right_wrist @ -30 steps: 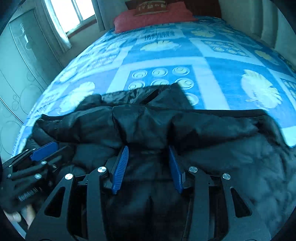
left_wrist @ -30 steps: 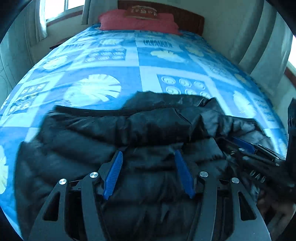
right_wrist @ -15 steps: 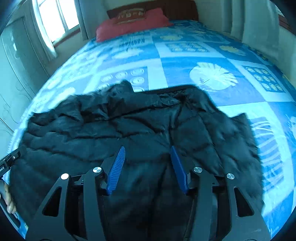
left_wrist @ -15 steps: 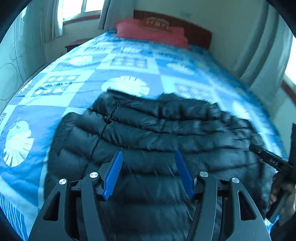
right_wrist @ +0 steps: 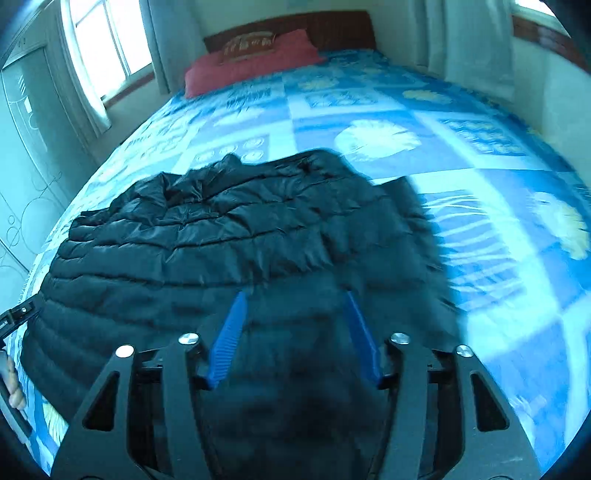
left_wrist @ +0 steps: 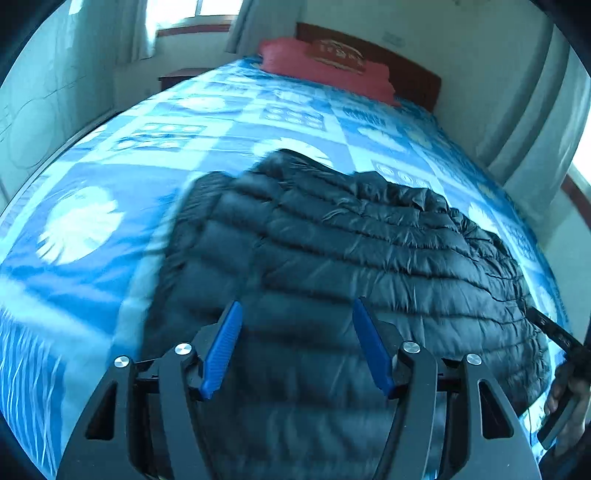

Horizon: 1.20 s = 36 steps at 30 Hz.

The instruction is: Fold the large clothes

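Jacket: a black quilted puffer jacket (left_wrist: 351, 258) lies spread across the near end of the bed, its stitched rows running crosswise; the far edge is rumpled and bunched, the near part flatter.
Jacket, right wrist view: the same jacket (right_wrist: 207, 236) fills the lower left, with a dark flap reaching out to the right over the bedspread.
Left gripper: the left gripper (left_wrist: 297, 343) hangs over the near part of the jacket, blue pads spread apart and the jaws opening; no fabric is pinched between them.
Right gripper: the right gripper (right_wrist: 293, 332) sits above the jacket's near, blurred portion, its jaws also opening, the pads clear of the cloth.
Bedspread: a blue bedspread (left_wrist: 110, 192) in patchwork squares with pale leaf prints covers the whole bed under the jacket.
Pillow: a red pillow (right_wrist: 251, 62) rests at the far end against a dark wooden headboard (right_wrist: 332, 26).
Room: curtained windows on both sides.
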Tool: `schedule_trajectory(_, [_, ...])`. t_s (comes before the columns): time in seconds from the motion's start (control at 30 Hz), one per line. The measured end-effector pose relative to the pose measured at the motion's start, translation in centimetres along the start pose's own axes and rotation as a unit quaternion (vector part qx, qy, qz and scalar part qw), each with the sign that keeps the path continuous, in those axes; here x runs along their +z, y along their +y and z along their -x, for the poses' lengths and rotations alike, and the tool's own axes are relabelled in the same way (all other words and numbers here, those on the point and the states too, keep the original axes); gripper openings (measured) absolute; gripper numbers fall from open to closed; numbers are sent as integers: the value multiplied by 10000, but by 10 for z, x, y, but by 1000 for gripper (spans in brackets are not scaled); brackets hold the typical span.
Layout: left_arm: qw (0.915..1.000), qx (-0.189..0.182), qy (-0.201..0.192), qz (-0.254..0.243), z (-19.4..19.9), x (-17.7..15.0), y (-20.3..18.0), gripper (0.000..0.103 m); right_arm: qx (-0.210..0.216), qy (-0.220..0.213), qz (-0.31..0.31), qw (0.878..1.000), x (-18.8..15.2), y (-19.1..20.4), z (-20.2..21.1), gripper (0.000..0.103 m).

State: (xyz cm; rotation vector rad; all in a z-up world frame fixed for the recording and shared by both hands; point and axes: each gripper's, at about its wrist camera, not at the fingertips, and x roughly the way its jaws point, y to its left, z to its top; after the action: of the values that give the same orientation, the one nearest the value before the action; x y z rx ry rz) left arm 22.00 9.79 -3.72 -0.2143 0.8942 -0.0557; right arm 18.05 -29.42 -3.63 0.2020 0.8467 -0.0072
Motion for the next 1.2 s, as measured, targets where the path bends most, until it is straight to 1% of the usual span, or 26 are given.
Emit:
schedule_trajectory(0.07, [9996, -37, -35, 279, 18, -16, 13, 70, -35, -52, -199, 9998, -18, -16, 23, 67])
schedule_trajectory(0.13, [9983, -12, -73, 586, 32, -34, 29, 72, -40, 12, -463, 9989, -36, -31, 35, 70])
schedule_trajectory(0.17, [9972, 76, -94, 744, 39, -44, 38, 75, 1, 65, -632, 9980, -47, -40, 39, 70])
schedule_trajectory(0.23, [9945, 246, -102, 1015, 47, -60, 53, 76, -38, 126, -853, 9963, -63, -54, 44, 70])
schedule_trajectory(0.27, [9917, 325, -129, 1237, 52, -72, 63, 77, -52, 149, -933, 9955, -70, -59, 46, 70])
schedule_trajectory(0.3, [9902, 349, -144, 1344, 54, -77, 68, 79, -32, 179, -1033, 9945, -76, -63, 46, 70])
schedule_trajectory(0.33, [9882, 324, -103, 1494, 53, -85, 75, 79, 10, 216, -1113, 9936, -80, -66, 45, 70])
schedule_trajectory(0.4, [9848, 89, 109, 1730, 44, -91, 80, 79, 115, 271, -1300, 9911, -85, -69, 40, 70])
schedule_trajectory(0.43, [9830, 2, 147, 1828, 42, -93, 80, 79, 132, 235, -1349, 9905, -84, -69, 38, 70])
schedule_trajectory(0.47, [9816, -98, 122, 1904, 38, -93, 80, 79, 137, 209, -1377, 9902, -83, -70, 37, 71])
schedule_trajectory(0.53, [9826, -182, 47, 1848, 32, -89, 75, 80, 131, 271, -1462, 9888, -82, -69, 29, 73])
schedule_trajectory(0.6, [9824, -152, 24, 1860, 21, -84, 72, 80, 105, 308, -1524, 9878, -83, -69, 25, 74])
schedule_trajectory(0.67, [9772, -207, -2, 2112, 13, -83, 76, 79, 61, 277, -1613, 9865, -86, -73, 23, 77])
schedule_trajectory(0.7, [9738, -247, -35, 2261, 11, -84, 78, 76, 140, 335, -1726, 9843, -88, -75, 19, 77])
schedule_trajectory(0.73, [9732, -247, -86, 2286, 11, -84, 78, 72, 223, 371, -1817, 9824, -90, -77, 17, 74])
schedule_trajectory(0.77, [9744, -243, -112, 2234, 12, -85, 76, 63, 311, 369, -1868, 9812, -92, -78, 15, 69])
schedule_trajectory(0.8, [9757, -294, -133, 2167, 14, -85, 75, 49, 383, 349, -1848, 9814, -92, -78, 15, 57])
schedule_trajectory(0.83, [9766, -383, -146, 2113, 15, -85, 72, 45, 540, 354, -1820, 9812, -92, -76, 15, 43])
schedule_trajectory(0.87, [9770, -390, -160, 2092, 17, -85, 70, 39, 588, 339, -1821, 9809, -92, -74, 15, 39])
schedule_trajectory(0.9, [9773, -428, -180, 2068, 19, -85, 69, 33, 654, 306, -1790, 9812, -91, -73, 18, 30])
schedule_trajectory(0.93, [9772, -459, -200, 2062, 21, -83, 67, 31, 684, 262, -1765, 9816, -90, -71, 21, 25])
schedule_trajectory(1.0, [9767, -522, -241, 2069, 28, -83, 64, 25, 729, 158, -1665, 9832, -90, -67, 32, 19])
schedule_trajectory(1.1, [9785, -563, -264, 1966, 39, -84, 61, 22, 721, 69, -1516, 9858, -91, -64, 48, 16])
schedule_trajectory(1.2, [9793, -637, -218, 1910, 54, -92, 61, 22, 716, 63, -1443, 9869, -97, -65, 64, 16])
